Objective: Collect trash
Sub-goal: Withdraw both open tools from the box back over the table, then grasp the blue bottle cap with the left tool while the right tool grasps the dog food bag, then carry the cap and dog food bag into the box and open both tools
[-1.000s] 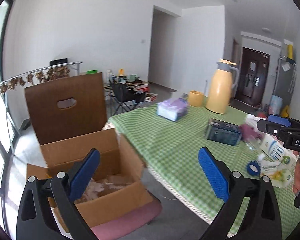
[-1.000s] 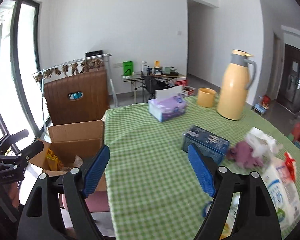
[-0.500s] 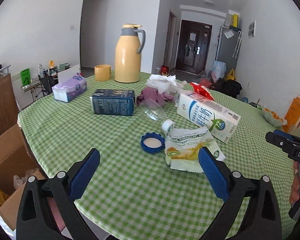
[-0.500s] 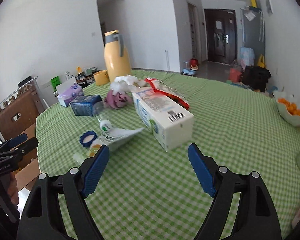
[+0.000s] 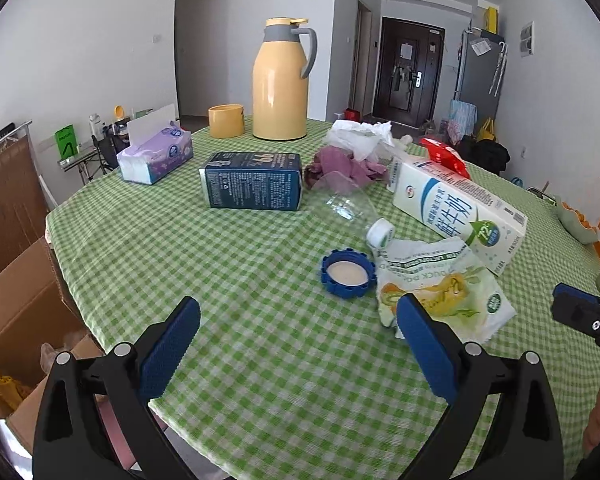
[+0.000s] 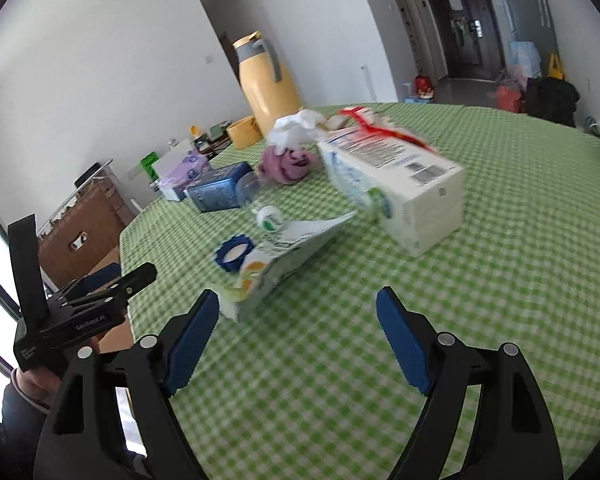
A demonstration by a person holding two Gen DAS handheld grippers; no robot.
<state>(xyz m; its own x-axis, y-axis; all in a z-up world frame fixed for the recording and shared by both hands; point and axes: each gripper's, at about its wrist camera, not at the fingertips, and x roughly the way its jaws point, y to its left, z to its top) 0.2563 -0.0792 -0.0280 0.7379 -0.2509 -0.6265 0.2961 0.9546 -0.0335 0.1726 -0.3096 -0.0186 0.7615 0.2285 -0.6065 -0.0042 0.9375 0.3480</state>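
Green-checked desk [image 5: 228, 264] carries the trash (snack wrapper [image 5: 440, 292], blue lid [image 5: 347, 273], milk carton [image 5: 456, 208]) just ahead of your left gripper [image 5: 298, 344] and right gripper [image 6: 298, 336]; both jaws are apart and empty, ready to pick.

Bright daylight, fisheye-warped, slight blur

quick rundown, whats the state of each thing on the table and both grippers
left gripper: open, empty
right gripper: open, empty
white milk carton: lying on its side
dark blue carton: lying on its side
blue lid: off, inside facing up
snack wrapper: crumpled, flat on the cloth
thermos: upright, lid shut
tissue pack: open on top
cardboard box: open
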